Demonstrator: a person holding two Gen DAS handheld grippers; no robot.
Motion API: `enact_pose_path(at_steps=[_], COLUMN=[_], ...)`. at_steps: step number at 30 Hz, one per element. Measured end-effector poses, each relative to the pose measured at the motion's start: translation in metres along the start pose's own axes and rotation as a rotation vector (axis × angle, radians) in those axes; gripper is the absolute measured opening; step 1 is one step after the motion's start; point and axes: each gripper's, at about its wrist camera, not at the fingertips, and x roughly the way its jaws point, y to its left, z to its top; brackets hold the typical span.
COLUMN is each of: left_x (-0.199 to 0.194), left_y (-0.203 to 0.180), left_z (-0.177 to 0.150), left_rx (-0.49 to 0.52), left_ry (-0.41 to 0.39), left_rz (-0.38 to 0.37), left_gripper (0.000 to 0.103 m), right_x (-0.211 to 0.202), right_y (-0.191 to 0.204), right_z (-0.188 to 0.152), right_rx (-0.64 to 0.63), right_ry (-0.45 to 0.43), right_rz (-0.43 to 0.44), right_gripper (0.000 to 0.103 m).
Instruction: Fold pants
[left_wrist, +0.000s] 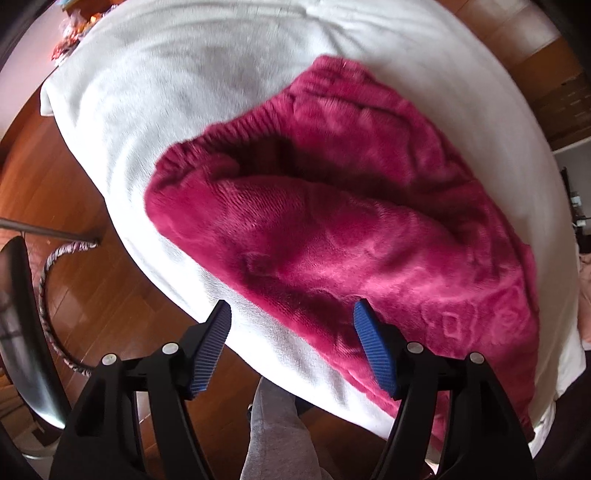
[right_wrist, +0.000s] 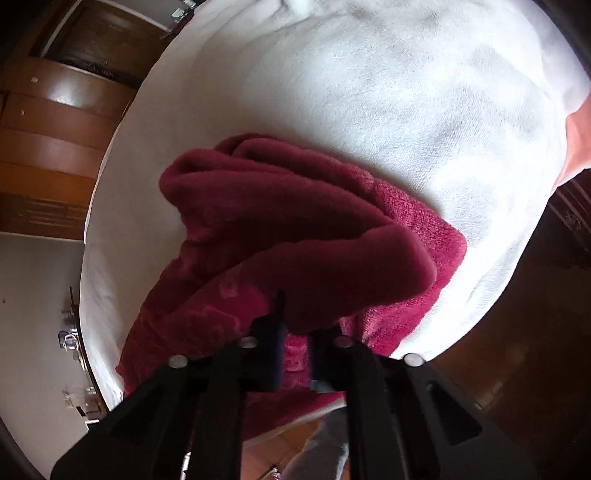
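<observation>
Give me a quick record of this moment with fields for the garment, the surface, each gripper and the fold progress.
garment: magenta fleece pants, bunched, one layer lying over another
surface: white cloth covering the table
left gripper: jaws open, nothing between the pads, hanging over the near edge of the pants
right gripper: jaws shut on a fold of the pants
floor: wood floor beside the table
fold progress: partly folded, not yet flat or neat

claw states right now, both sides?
Left claw: open, nothing between the pads, hovering over the near edge of the pink pants.
Right claw: closed on a fold of the pants.
</observation>
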Motion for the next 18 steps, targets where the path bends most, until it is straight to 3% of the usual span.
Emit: enact_pose_path(at_steps=[8, 12, 14, 17, 18], left_x=[0.008, 0.007, 0.002, -0.015, -0.021], left_y=[-0.015, -0.018, -0.022, -0.043, -0.046], left_z=[0.005, 0.009, 0.009, 0.0, -0.004], left_rx=[0.081, 0.132, 0.146, 0.215, 0.242], left_ry=[-0.016, -0.027, -0.038, -0.077, -0.09], left_rz=[0.133, 0.244, 0.253, 0.24, 0.236], left_gripper=[0.069, 0.069, 0.069, 0.069, 0.069], right_x=[-0.046, -0.023, -0.012, -0.021, -0.026], right_y=[-0.001, -0.007, -0.01, -0.009, -0.008], right_z=[-0.014, -0.019, -0.021, -0.023, -0.024], right_rx=[-0.096, -0.137, -0.166, -0.202, -0.215], right_ry=[-0.025, 0.035, 0.041, -0.013, -0.031], right_rz=[-0.082, -0.19, -0.253, -0.317, -0.33], right_gripper=[0.006, 0.006, 0.014, 0.031, 0.032])
